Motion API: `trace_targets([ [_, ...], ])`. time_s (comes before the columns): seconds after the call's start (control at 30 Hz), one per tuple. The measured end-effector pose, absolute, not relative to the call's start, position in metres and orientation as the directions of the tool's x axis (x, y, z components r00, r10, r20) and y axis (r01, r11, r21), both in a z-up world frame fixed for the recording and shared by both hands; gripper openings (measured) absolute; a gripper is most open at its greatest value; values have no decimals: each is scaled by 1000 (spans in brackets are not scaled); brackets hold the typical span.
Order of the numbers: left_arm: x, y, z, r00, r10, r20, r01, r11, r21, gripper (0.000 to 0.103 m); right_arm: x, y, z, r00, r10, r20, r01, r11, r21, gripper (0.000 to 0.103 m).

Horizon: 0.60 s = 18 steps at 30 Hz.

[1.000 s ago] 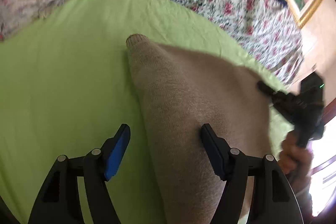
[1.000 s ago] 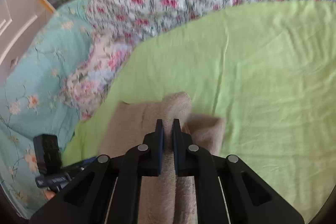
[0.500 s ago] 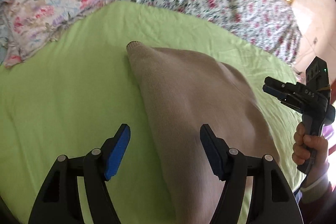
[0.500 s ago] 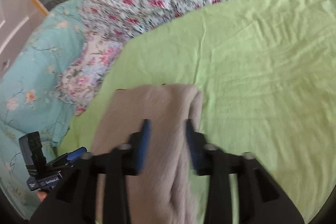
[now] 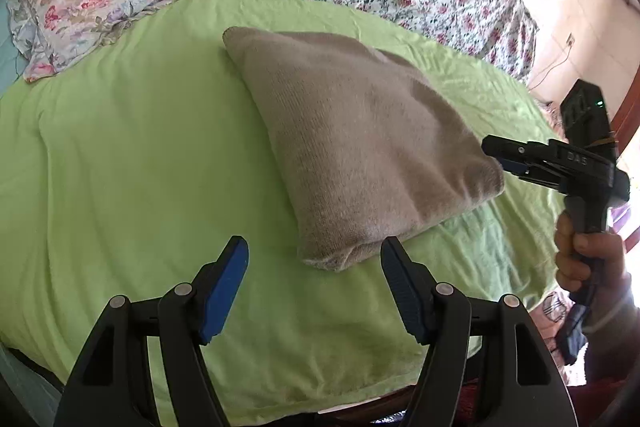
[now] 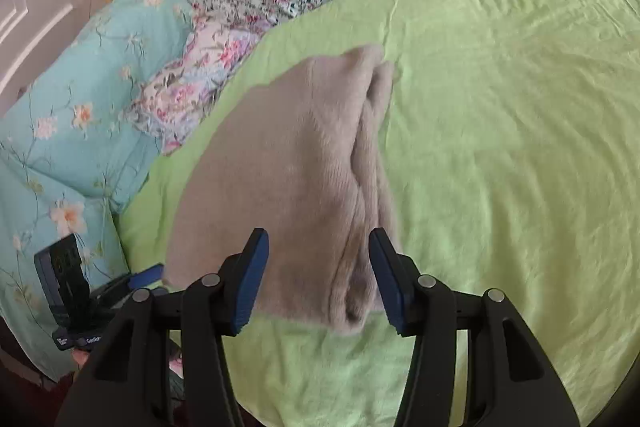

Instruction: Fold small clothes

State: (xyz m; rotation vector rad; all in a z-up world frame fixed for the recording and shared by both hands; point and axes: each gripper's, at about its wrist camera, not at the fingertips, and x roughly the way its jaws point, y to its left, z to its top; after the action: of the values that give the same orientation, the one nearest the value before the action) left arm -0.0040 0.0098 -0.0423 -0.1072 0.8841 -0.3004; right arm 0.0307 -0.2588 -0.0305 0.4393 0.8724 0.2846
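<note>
Beige knit garment [image 5: 360, 147] | lay folded into a thick bundle on green sheet [image 5: 120, 167], layered edges showing in right view | left gripper [image 5: 314, 291] spread wide, empty, short of near corner | right gripper [image 6: 318, 275] spread, empty, at bundle's near edge | advised: press layers flat, square loose edges, avoid snagging knit.

Left wrist view looks forward and down from close above the green sheet [image 5: 120, 167], floral bedding across its upper frame. Right wrist view faces likewise, nearer. Both share the folded beige garment [image 5: 360, 147] [image 6: 288, 179] at centre frame.
</note>
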Motion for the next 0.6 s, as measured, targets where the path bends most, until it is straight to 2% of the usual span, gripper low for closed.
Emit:
trace_targets([
  [0.13,7,-2,-56,599,-215,-771,193,974,-121,61,28,-253,-36,606,418,-677,-73,876,476,54],
  [0.2,9,-9,-64,610,-127,-782,160,986,-35,46,30,-250,-41,591,423,-687,-77,877,475,52],
  [0.23,10,-10,-66,606,-117,-787,150,988,-32,43,32,-248,-43,579,423,-697,-80,880,468,30],
  [0.27,11,-8,-66,601,-127,-789,140,989,-53,27,33,-247,-42,570,404,-716,-79,894,441,13],
  [0.3,10,-6,-64,604,-147,-784,138,987,-80,15,32,-247,-38,581,387,-716,-81,903,423,6],
  [0.37,5,-7,-55,630,-143,-763,130,988,-78,14,29,-252,-28,610,362,-705,-86,914,395,6],
  [0.47,4,-23,-62,613,-102,-783,156,988,-7,13,35,-258,-32,599,270,-754,-62,954,292,6],
  [0.57,2,-28,-70,594,-94,-799,174,985,13,13,42,-265,-54,547,283,-788,-25,946,323,7],
  [0.6,-2,-26,-67,593,-116,-797,186,982,-4,17,40,-266,-53,553,289,-782,-21,942,334,8],
])
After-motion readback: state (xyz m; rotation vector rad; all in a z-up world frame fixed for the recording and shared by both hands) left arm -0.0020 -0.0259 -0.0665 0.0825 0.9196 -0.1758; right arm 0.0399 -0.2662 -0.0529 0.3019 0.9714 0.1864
